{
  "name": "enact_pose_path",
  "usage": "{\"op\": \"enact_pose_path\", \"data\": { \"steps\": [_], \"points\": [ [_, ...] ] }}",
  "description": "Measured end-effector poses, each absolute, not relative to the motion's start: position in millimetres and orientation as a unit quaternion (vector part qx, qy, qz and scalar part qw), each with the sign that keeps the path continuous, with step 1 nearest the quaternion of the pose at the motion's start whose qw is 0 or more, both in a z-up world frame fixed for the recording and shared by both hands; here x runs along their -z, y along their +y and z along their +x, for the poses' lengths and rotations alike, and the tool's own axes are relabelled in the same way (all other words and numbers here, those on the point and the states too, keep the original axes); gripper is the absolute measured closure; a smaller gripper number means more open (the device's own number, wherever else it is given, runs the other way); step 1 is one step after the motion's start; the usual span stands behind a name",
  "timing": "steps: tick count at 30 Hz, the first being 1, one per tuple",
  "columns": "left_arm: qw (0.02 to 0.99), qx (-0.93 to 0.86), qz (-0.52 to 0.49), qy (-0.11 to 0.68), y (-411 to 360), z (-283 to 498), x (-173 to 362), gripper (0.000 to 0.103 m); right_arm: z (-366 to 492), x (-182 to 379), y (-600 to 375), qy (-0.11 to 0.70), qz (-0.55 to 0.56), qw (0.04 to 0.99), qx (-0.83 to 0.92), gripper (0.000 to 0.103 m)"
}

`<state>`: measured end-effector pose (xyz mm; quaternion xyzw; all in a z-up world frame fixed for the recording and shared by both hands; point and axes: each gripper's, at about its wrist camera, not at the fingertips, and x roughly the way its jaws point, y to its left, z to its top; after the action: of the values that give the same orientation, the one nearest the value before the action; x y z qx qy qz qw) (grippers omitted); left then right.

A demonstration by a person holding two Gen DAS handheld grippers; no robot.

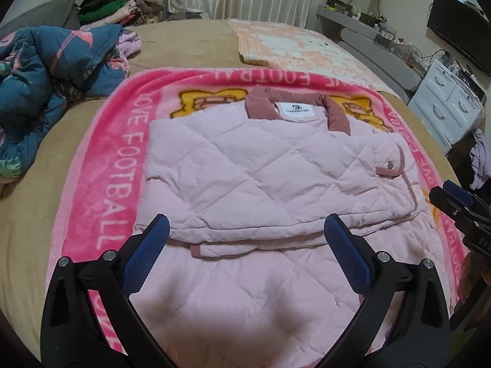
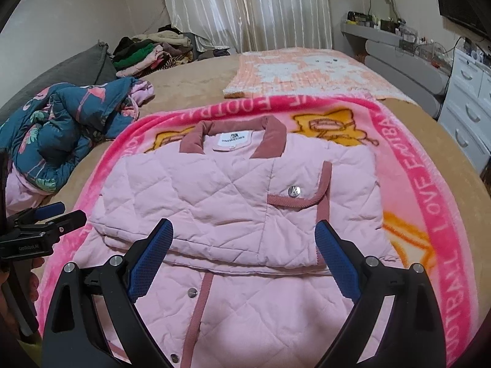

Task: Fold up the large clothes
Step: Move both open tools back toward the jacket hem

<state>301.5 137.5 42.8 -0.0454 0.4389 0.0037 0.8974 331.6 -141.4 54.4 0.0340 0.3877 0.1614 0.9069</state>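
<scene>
A pale pink quilted jacket (image 1: 245, 168) with a dusty-rose collar lies on a pink "I LOVE FOOTBALL" blanket (image 1: 119, 153) on the bed. Both sleeves are folded across its chest; the lower body lies flat toward me. It also shows in the right wrist view (image 2: 214, 190), with a snap cuff on top. My left gripper (image 1: 247, 233) is open and empty above the jacket's lower half. My right gripper (image 2: 244, 236) is open and empty above the same area, further right. Each gripper shows at the edge of the other's view.
A crumpled blue patterned quilt (image 1: 46, 70) lies at the left of the bed. A pile of clothes (image 1: 119, 6) sits at the far left corner. A peach and white blanket (image 1: 294, 46) lies beyond. White drawers (image 1: 448, 104) and a grey shelf stand at the right.
</scene>
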Motion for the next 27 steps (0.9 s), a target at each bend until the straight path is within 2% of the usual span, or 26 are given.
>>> {"op": "enact_pose_path", "data": {
  "steps": [27],
  "points": [
    [0.932,0.011,-0.031,0.362,110,215,-113,0.008,235,-137,-162,0.297,0.034,0.936,-0.187,0.010]
  ]
}}
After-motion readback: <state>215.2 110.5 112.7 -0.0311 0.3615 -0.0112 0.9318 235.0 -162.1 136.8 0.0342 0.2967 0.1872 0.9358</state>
